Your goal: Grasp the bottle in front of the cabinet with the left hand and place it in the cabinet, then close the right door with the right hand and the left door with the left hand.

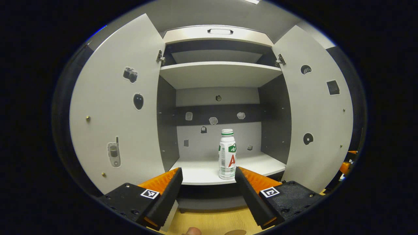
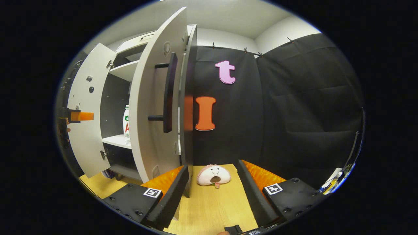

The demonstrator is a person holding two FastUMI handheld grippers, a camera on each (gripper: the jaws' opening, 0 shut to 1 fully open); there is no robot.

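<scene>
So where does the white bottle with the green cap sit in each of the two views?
Left gripper view: the bottle stands upright near the front edge of the cabinet's lower shelf, centre frame, just above the open fingers.
Right gripper view: the bottle is at left of centre, partly hidden behind the open right door.
Shared landmark: the lower shelf it stands on.

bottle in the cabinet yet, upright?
Yes. The bottle stands upright on the cabinet's lower shelf, cap up, free of the open left gripper. Both doors are open.
</scene>
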